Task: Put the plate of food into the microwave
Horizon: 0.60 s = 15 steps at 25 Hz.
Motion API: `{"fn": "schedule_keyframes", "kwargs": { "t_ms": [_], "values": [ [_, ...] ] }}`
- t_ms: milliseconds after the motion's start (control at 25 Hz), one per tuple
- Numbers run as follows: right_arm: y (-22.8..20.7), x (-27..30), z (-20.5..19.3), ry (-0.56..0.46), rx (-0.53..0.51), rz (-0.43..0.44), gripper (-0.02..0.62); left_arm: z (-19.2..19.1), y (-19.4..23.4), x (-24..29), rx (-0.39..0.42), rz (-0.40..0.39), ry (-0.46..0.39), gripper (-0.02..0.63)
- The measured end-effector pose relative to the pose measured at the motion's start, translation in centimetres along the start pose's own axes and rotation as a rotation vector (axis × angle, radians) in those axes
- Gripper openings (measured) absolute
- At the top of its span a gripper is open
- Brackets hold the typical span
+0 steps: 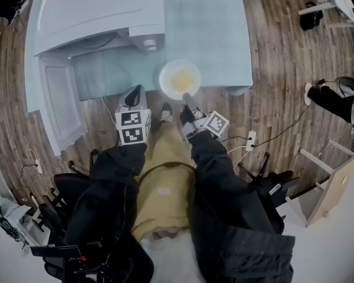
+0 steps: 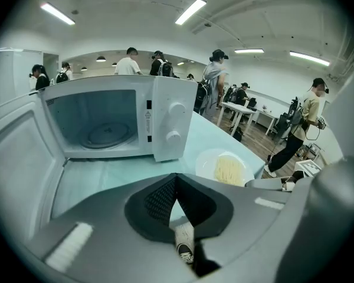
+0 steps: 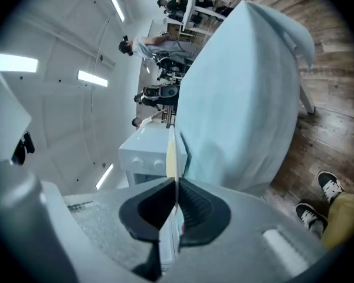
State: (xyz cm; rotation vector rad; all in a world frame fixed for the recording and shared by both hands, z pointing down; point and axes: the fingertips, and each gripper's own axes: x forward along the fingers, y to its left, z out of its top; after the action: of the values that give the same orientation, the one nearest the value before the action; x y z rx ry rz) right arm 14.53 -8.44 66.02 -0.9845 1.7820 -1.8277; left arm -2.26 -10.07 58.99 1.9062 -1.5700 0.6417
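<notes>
A white plate (image 1: 180, 78) of pale yellow food sits at the near edge of the light blue table (image 1: 212, 28). My right gripper (image 1: 187, 96) is shut on its near rim. In the right gripper view the plate (image 3: 171, 149) shows edge-on, clamped between the pads of the right gripper (image 3: 176, 187). The white microwave (image 1: 100, 10) stands to the plate's left, its door (image 1: 62, 105) swung fully open. My left gripper (image 1: 134, 91) is shut on nothing, by the table edge left of the plate. The left gripper view shows the empty microwave (image 2: 106, 122) cavity and the plate (image 2: 227, 167).
The open microwave door (image 2: 17, 158) juts past the table's front edge on the left. Black chairs (image 1: 59, 205) and cables lie on the wooden floor behind me. A white socket strip (image 1: 251, 140) is on the floor at right. Several people stand in the room beyond the table.
</notes>
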Motion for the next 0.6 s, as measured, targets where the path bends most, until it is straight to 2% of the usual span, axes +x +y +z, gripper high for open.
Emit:
{"fn": "schedule_keyframes", "kwargs": {
  "t_ms": [400,600],
  "values": [
    [5.3,7.3,-8.3,0.235,-0.036,0.058,0.012,0.5,7.4,-4.3,-0.120,0.140,-0.081,-0.002],
    [7.2,10.3,-10.6,0.300,-0.053,0.055,0.012,0.5,10.6,-5.8,-0.170,0.194,-0.102,-0.002]
  ]
}}
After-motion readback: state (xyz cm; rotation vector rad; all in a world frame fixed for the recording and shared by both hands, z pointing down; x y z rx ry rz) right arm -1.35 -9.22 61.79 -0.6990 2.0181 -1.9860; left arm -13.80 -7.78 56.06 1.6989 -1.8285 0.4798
